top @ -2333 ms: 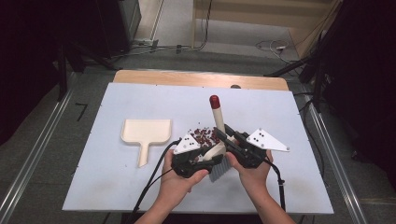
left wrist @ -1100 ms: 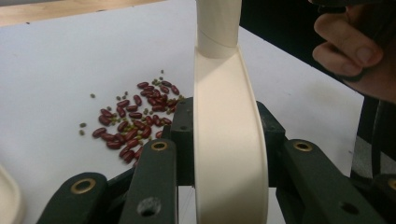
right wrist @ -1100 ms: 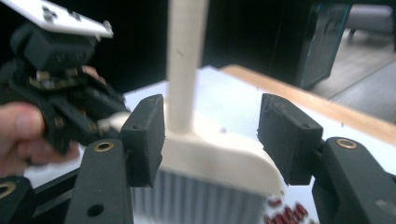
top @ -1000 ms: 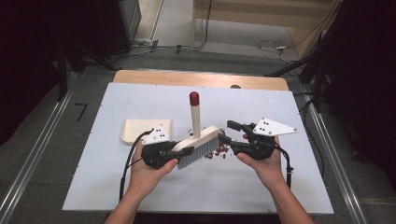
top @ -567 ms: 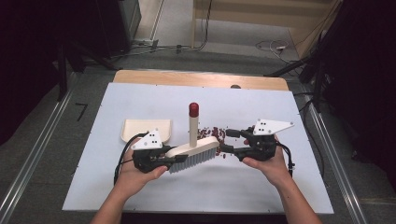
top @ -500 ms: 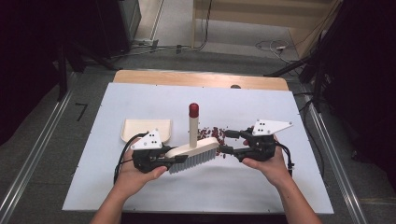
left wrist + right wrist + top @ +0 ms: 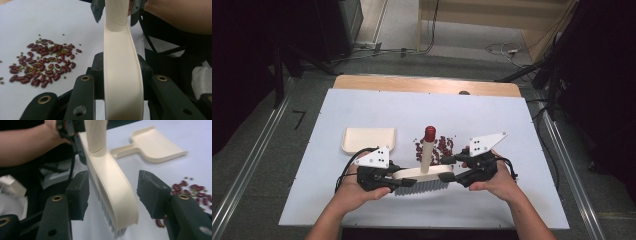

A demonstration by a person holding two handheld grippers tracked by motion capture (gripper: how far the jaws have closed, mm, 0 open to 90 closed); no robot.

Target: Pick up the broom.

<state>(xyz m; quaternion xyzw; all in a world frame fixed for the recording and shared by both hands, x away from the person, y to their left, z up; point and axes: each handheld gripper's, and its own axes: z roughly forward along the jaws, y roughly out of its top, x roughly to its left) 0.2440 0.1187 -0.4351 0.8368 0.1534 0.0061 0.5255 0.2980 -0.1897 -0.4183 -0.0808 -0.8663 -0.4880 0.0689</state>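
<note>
Left gripper (image 7: 388,178) clamped on the brush (image 7: 424,174); right gripper (image 7: 455,166) spread wide around it.
Beans (image 7: 439,146) are scattered behind; a dustpan (image 7: 368,139) is set left.

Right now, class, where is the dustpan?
In the high view the dustpan lies on the table's left half, just beyond the left gripper and left of the beans.

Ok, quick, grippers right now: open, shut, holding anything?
Left gripper: shut on the brush, at one end of its back.
Right gripper: open, fingers either side of the brush's other end, not touching.
</note>
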